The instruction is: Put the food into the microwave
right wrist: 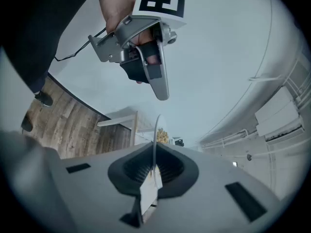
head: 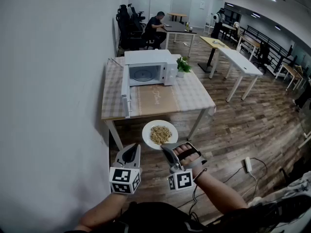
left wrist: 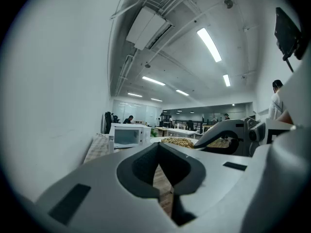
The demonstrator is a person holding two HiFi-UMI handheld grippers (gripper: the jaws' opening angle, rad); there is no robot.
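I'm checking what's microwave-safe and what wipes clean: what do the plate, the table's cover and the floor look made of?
Plate: smooth, plain white, thin-rimmed; ceramic or melamine, can't tell which.
Table cover: beige-and-white checks, matte, so likely cloth or vinyl.
Floor: brown planks with visible grain and a slight sheen; wood or wood-look laminate.

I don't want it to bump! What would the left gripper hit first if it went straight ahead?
Probably the table edge, near the open microwave door. The left gripper, jaws shut and empty, points that way. The plate sits to its right. Height is unclear, so that's a guess.
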